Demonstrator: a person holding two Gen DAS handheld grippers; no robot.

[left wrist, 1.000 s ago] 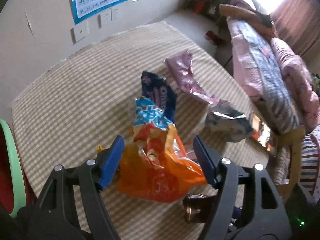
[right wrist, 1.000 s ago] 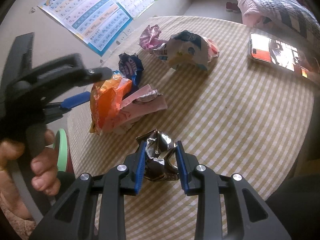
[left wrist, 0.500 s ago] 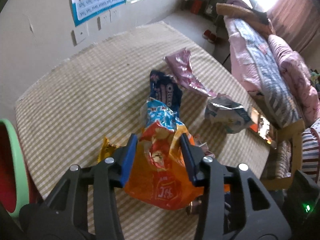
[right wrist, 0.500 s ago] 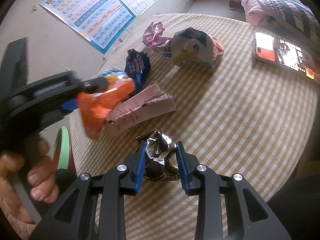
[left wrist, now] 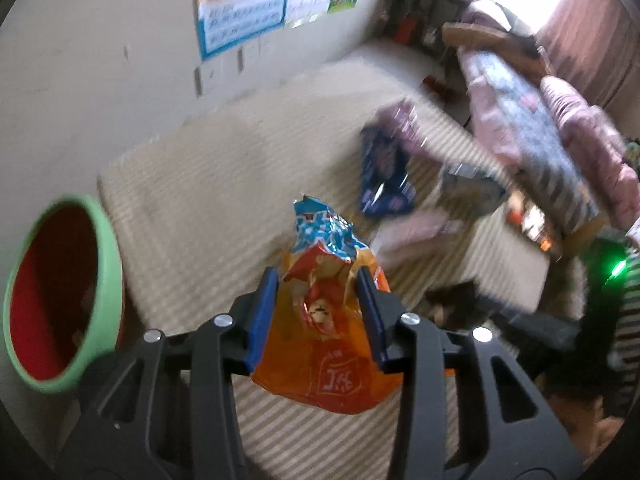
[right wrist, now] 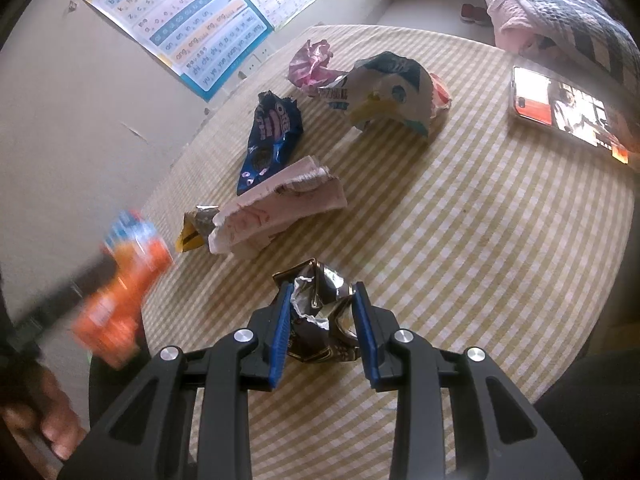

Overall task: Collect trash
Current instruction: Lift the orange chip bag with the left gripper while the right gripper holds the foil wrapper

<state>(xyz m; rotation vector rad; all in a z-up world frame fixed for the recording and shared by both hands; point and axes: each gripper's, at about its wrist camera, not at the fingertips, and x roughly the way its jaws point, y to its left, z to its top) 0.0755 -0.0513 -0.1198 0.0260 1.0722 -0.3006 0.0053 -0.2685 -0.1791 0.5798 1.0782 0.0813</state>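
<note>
Since a second ago our left gripper (left wrist: 316,312) has closed its blue pads on the orange snack bag (left wrist: 326,344) and carried it off the pile toward the bin (left wrist: 108,280), whose green rim and red inside now fill the left edge of the left wrist view; before, that bag lay among the other wrappers with the jaws standing wide around it. The log's last readings differ too little for us to call the jaws closing now: they grip, and the bag hangs crumpled between them, clear of the checked tablecloth (right wrist: 460,240). Our right gripper (right wrist: 322,320) has not moved and is clamped as before on the dark foil wrapper (right wrist: 320,304), which seems to rest on the cloth. We judge that one piece is on its way to the bin and the foil comes next. Left on the table are the blue Oreo pack (right wrist: 272,136), the pink torn wrapper (right wrist: 280,208) with a yellow-and-dark scrap (right wrist: 196,230) at its end, the white-and-blue bag (right wrist: 392,92) and the crumpled pink wrapper (right wrist: 312,60); a phone (right wrist: 568,112) lies well apart. "OREO" reads on the blue pack; the orange bag bears a white square with a Chinese character we cannot make out; the wall poster (right wrist: 188,28) lists pinyin such as "an en in un", "ang eng ing ong", "yu ye yue yuan yin yun ying".
</note>
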